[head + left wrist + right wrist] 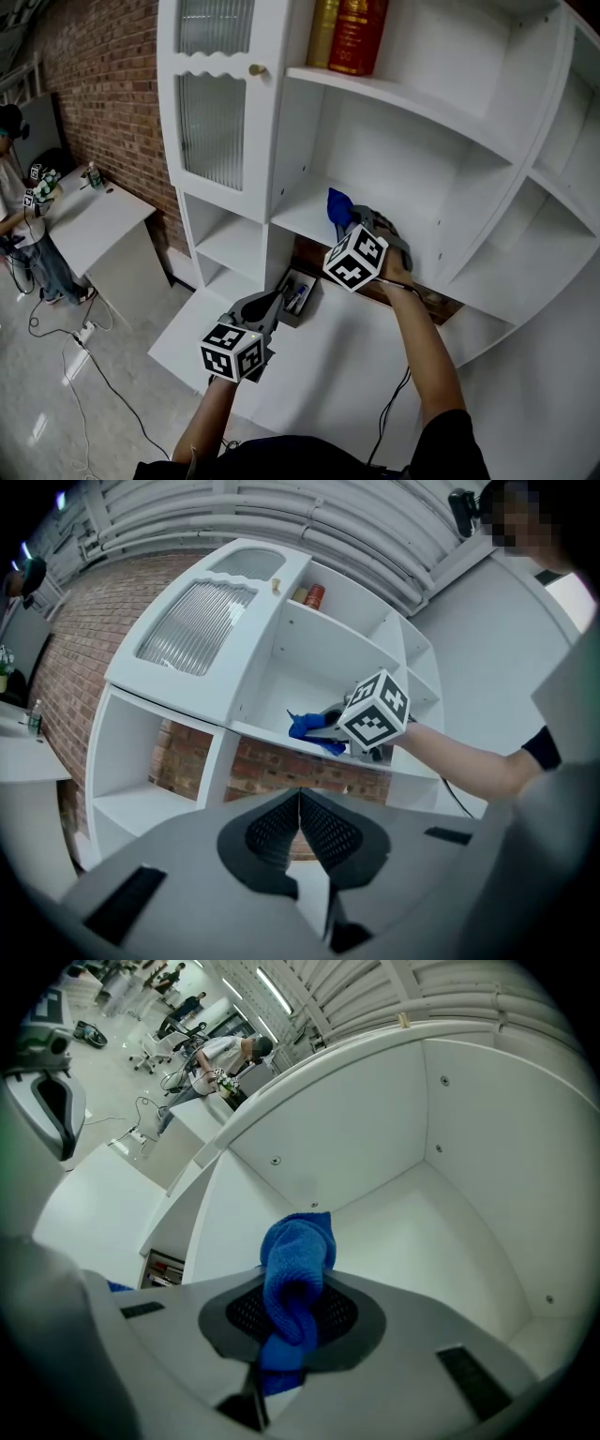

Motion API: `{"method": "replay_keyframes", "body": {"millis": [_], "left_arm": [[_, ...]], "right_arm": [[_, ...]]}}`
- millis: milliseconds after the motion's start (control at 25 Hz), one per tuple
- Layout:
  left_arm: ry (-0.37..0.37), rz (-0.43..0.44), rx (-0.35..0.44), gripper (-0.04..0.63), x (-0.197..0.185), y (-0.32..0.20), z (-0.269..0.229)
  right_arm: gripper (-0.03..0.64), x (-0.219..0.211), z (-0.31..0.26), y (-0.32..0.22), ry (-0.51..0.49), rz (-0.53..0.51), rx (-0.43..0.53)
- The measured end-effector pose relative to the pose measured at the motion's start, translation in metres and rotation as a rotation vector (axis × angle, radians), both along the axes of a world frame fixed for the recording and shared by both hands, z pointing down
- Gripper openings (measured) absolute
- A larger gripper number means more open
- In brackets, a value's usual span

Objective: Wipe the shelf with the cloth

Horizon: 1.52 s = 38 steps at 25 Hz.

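- My right gripper (292, 1326) grips the blue cloth (298, 1251) between its fingers (339, 1313), over the white shelf (441, 1241).
- My left gripper (300, 829) has its fingers (272, 834) closed on nothing.

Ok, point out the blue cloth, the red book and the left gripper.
blue cloth (298, 1269), right gripper view, on the fold that sticks up.
red book (358, 36), head view, on its spine.
left gripper (300, 803), left gripper view, where its shut tips meet.

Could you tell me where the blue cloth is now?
Head view, centre: the blue terry cloth sits clamped in the right tongs, over the white shelf.
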<state>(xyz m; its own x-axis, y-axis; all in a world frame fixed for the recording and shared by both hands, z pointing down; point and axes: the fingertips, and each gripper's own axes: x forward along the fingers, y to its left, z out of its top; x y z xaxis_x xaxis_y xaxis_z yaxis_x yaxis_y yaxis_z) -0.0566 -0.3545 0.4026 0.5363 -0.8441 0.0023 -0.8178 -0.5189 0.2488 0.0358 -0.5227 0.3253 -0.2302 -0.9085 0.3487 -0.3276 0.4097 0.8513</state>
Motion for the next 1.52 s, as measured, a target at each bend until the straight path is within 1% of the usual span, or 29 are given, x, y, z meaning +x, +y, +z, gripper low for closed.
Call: {"method": "replay_keyframes", "body": {"millis": [360, 800, 1000, 1280, 1400, 1520], "left_arm": [[-0.005, -0.05, 0.004, 0.017, -0.025, 0.007, -0.002], [0.0, -0.135, -0.006, 0.017, -0.063, 0.014, 0.0], [-0.002, -0.174, -0.01, 0.017, -0.079, 0.019, 0.0], [0.001, -0.216, -0.024, 0.017, -0.098, 0.028, 0.005], [-0.001, -0.223, -0.021, 0.017, -0.103, 0.031, 0.004], [0.0, -0.228, -0.022, 0.017, -0.106, 0.033, 0.004]], "right_arm": [[0.069, -0.03, 0.001, -0.006, 0.033, -0.03, 0.006], [0.069, -0.073, 0.001, -0.012, 0.044, -0.084, 0.017], [0.067, -0.093, 0.002, -0.014, 0.064, -0.109, 0.032], [0.066, -0.12, 0.001, -0.012, 0.046, -0.132, 0.056], [0.064, -0.123, 0.001, -0.012, 0.054, -0.127, 0.06], [0.066, -0.123, 0.002, -0.012, 0.039, -0.125, 0.057]]}}
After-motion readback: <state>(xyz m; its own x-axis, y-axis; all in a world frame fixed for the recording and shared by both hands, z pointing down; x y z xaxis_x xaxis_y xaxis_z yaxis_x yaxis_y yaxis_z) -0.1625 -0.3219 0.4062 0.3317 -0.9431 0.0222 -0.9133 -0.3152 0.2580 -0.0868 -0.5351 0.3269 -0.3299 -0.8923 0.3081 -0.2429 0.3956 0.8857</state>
